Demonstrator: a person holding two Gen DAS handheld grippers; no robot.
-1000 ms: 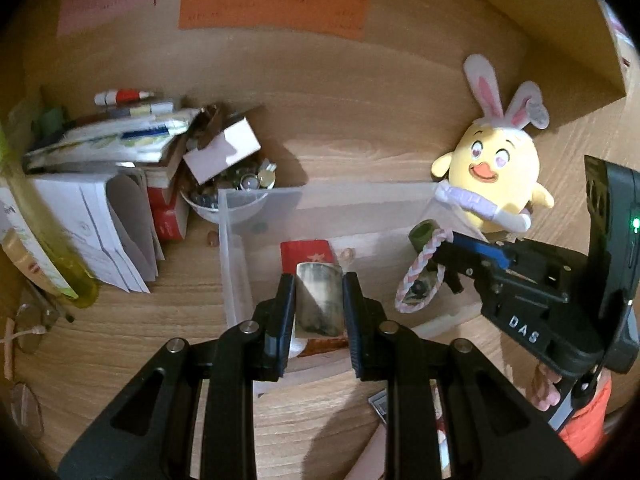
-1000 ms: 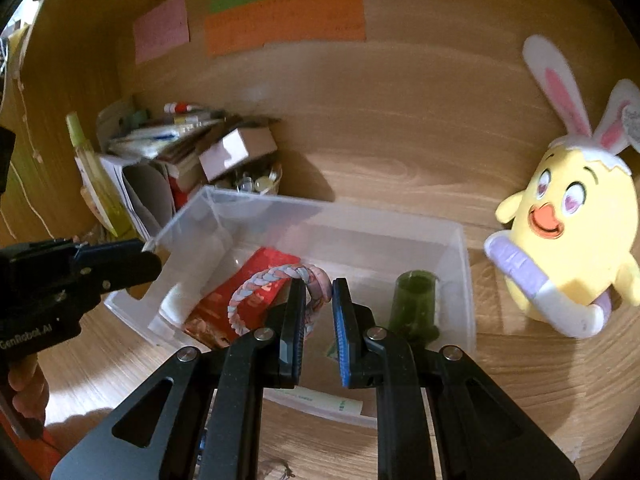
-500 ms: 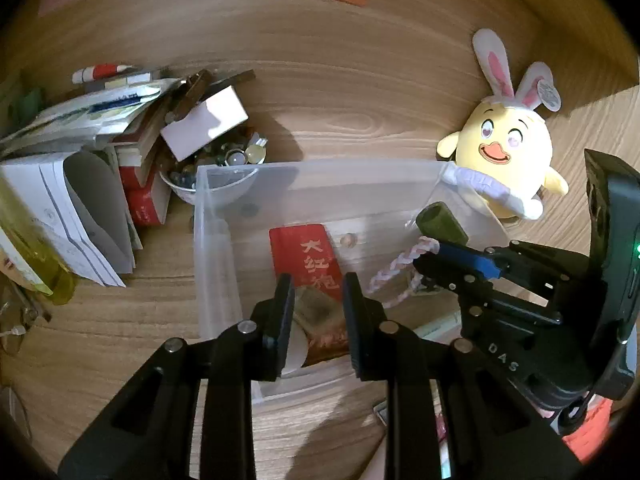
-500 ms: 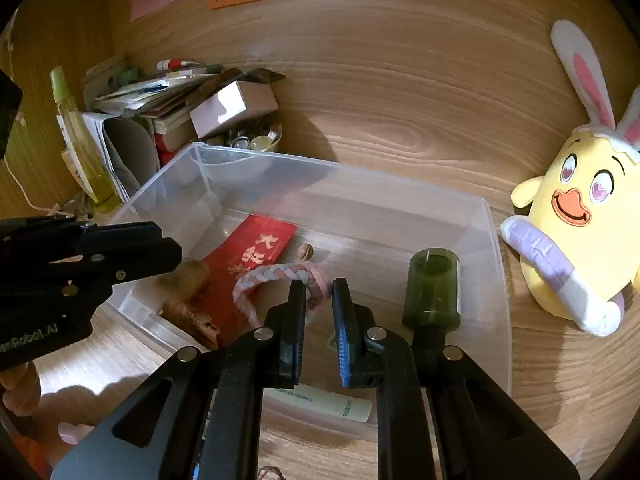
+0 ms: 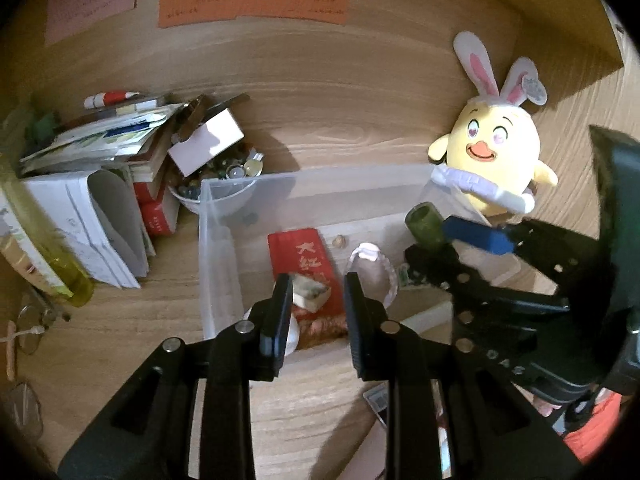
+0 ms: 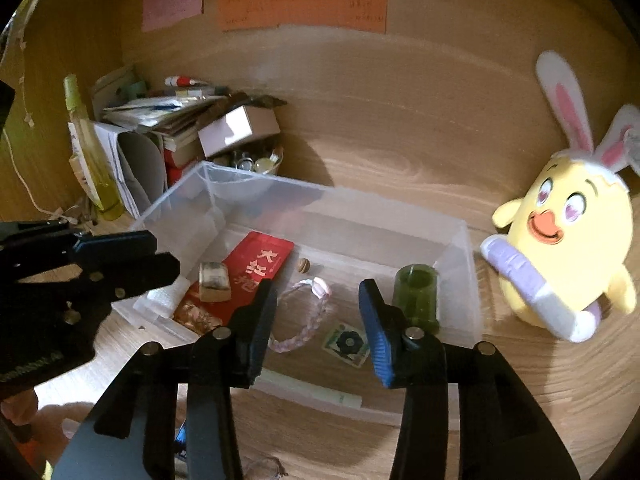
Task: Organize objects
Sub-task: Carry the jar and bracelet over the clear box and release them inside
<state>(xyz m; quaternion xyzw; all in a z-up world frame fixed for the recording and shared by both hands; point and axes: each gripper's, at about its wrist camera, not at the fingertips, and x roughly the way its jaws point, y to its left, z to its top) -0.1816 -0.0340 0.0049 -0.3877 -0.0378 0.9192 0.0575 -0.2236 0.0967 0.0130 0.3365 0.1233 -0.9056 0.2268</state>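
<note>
A clear plastic bin (image 5: 224, 240) (image 6: 468, 280) sits on the wooden desk. In it lie a red packet (image 5: 302, 256) (image 6: 260, 264), a small translucent block (image 5: 310, 292) (image 6: 215, 282), a braided pink-white bracelet (image 5: 380, 264) (image 6: 304, 320), a green cylinder (image 5: 424, 226) (image 6: 416, 296) and a small green card (image 6: 346, 344). My left gripper (image 5: 316, 312) is open and empty above the block. My right gripper (image 6: 316, 320) is open and empty above the bracelet.
A yellow chick plush with bunny ears (image 5: 496, 160) (image 6: 560, 232) stands right of the bin. Papers, books, a small box and a bowl of trinkets (image 5: 216, 176) (image 6: 248, 160) crowd the left. A yellow-green bottle (image 5: 44, 248) (image 6: 92, 156) leans far left. Sticky notes hang on the wall.
Both grippers opened and pulled back up. The left let go of the translucent block onto the red packet; the right let go of the bracelet onto the bin floor.
</note>
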